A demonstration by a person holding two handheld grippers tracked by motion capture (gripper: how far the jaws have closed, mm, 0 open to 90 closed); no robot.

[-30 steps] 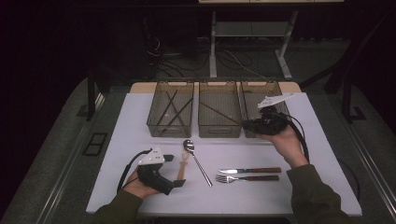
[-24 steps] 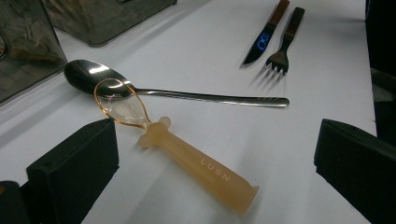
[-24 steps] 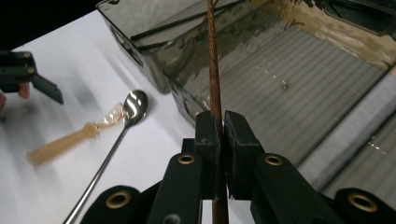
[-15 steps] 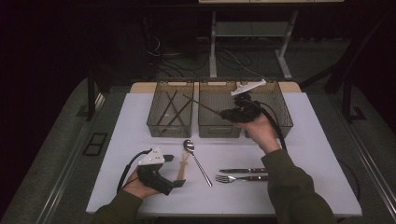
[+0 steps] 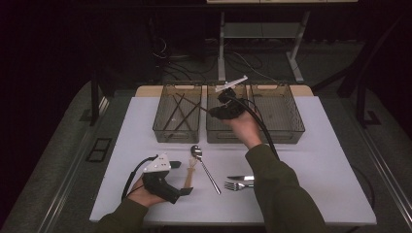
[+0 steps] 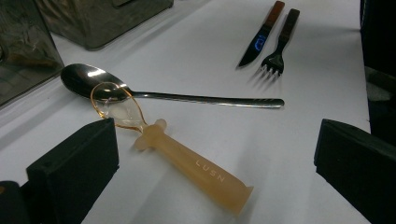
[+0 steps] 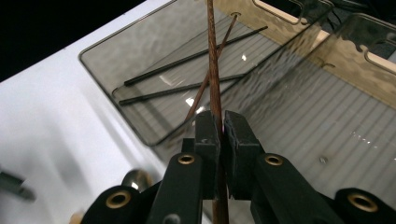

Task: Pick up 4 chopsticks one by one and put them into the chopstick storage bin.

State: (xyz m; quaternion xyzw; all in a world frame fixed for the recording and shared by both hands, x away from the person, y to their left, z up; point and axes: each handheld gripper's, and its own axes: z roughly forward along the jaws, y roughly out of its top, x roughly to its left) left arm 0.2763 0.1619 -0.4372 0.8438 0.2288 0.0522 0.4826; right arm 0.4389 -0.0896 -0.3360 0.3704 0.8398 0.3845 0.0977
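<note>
While the right gripper (image 7: pixel 218 126) hangs above the trays at the far side of the table (image 5: pixel 330 160), its jaws are clamped on a thin brown chopstick (image 7: pixel 213 60). In the right gripper view the stick runs straight up out of the nip between the two black pads and also shows below them, so the grip sits partway along its length. In the high view the same gripper (image 5: pixel 214 110) is over the middle tray (image 5: pixel 212 136), with the stick slanting left across the wall shared with the left tray (image 5: pixel 160 132).

Left tray holds two dark chopsticks (image 7: pixel 187 58) lying flat on the ribbed floor, plus another brown stick (image 7: pixel 205 81) leaning across them. The held stick crosses in front of that one; contact between the two cannot be told. Right tray (image 5: pixel 296 131) stands beside the middle one.

Left gripper (image 5: pixel 180 178) rests on the near left of the table, jaws spread wide apart, nothing between the pads. In the left gripper view an amber plastic spoon (image 6: pixel 187 165) lies on the table between and just beyond the jaws, its bowl overlapping the bowl of a metal spoon (image 6: pixel 173 95). A knife (image 6: pixel 261 35) and a fork (image 6: pixel 280 44) lie side by side farther off.
</note>
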